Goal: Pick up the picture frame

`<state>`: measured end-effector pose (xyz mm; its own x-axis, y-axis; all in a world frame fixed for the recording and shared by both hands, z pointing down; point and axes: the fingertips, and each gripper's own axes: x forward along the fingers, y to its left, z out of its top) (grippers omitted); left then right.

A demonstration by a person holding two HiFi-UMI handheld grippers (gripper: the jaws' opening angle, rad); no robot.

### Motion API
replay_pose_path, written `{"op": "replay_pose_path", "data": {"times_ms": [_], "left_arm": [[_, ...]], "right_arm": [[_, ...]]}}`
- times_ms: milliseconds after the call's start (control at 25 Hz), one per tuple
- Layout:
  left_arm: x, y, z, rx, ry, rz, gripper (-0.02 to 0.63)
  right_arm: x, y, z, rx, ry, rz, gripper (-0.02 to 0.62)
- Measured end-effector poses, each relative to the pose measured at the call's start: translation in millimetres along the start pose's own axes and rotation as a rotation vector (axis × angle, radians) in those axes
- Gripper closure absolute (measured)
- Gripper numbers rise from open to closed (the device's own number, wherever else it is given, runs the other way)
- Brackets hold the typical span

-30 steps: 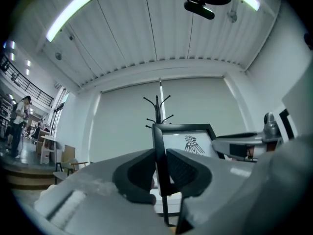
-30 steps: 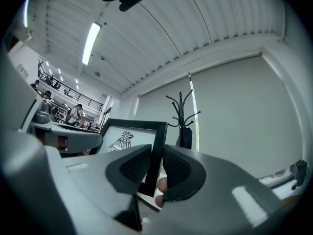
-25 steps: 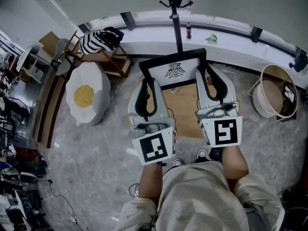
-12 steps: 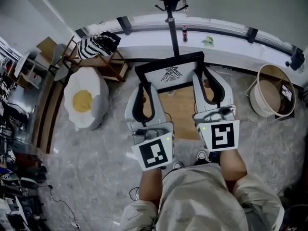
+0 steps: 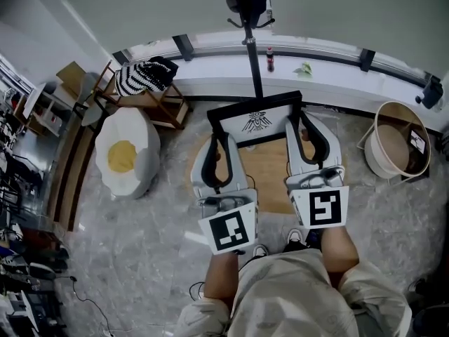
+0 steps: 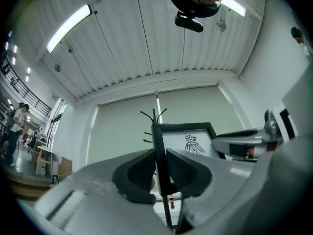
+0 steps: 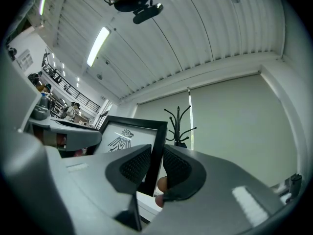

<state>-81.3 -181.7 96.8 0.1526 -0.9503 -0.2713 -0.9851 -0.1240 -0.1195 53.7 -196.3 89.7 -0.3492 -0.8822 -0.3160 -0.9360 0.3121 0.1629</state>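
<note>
Both bare forearms [image 5: 219, 276] reach forward side by side. The left gripper [image 5: 219, 133] and the right gripper [image 5: 306, 126], tilted slightly upward, each clamp one side edge of the picture frame [image 5: 254, 122].

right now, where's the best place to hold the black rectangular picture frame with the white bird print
Its thin side rails, one from each side: the black picture frame is wide and flat. The left gripper and right gripper clamp exactly there.

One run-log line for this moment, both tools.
left tool: shut on picture frame, left side | right tool: shut on picture frame, right side
</note>
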Motion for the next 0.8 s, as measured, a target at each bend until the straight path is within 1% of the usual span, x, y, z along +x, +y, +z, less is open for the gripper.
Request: {"op": "replay_pose_path", "data": {"times_ms": [360,560,800], "left_arm": [[0.6,-1.0,3.9,0.0,-0.012,-0.003,0.525],[-2.2,-1.6,7.5,0.006,-0.001,-0.006,0.526],[-1.3,-1.8,12.7,0.011,-0.002,0.004,0.526]], "right_arm": [[-0.2,-1.7,3.3,0.0,-0.013,-0.01,0.517],[-1.9,-2.0,5.3,0.004,-0.012,-0.018,0.517],[-1.8,-2.8,8.8,0.0,-0.005,-0.007,0.517]]}}
